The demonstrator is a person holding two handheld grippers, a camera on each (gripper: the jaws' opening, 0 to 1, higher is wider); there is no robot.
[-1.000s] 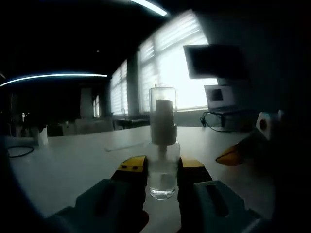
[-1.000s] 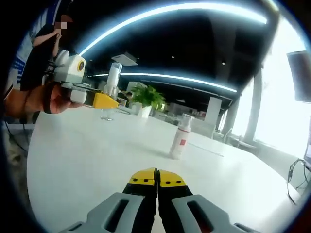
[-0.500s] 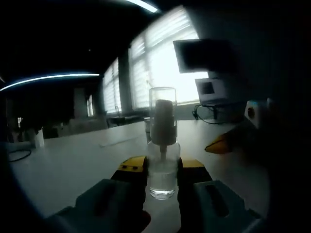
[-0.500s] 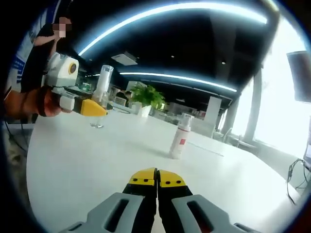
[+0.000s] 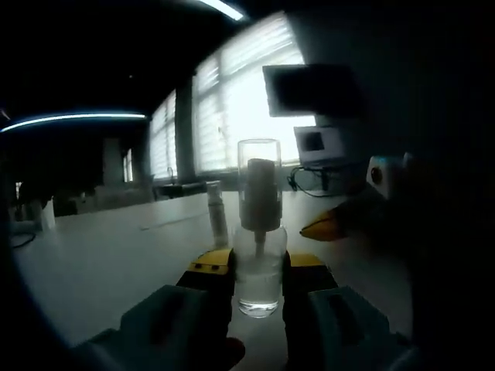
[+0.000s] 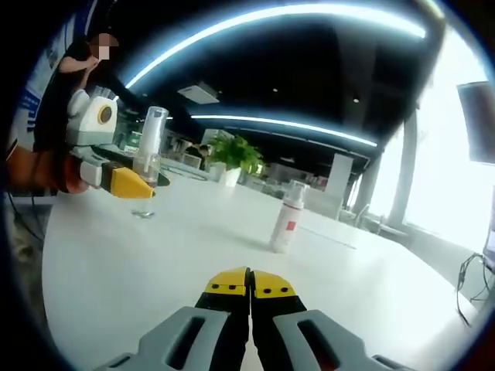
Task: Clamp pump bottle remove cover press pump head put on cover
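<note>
The left gripper [image 5: 259, 270] is clenched on the lower body of a small clear pump bottle [image 5: 259, 267], its yellow-tipped jaws pressing either side of the glass-like wall while the bottle stands upright just above the white tabletop [image 5: 100, 263]. A transparent cover [image 5: 259, 166] sits over the white pump head [image 5: 259, 202], not yet removed. The bottle looks light, stiff and smooth, likely slippery under a loose hold; the low grip on the body leaves the cover free to be pinched near its top and drawn straight up. In the right gripper view the same bottle [image 6: 147, 166] is seen held by the left gripper [image 6: 128, 182] near the tabletop's far left edge [image 6: 69, 224]. The right gripper [image 6: 250, 287] rests low over the table with its jaws shut together, holding nothing. A second white bottle [image 6: 285, 220] stands alone toward the middle of the tabletop. Beyond lie a dim office, a potted plant [image 6: 236, 154], ceiling light strips [image 6: 271, 15] and bright blinded windows [image 5: 240, 108].
</note>
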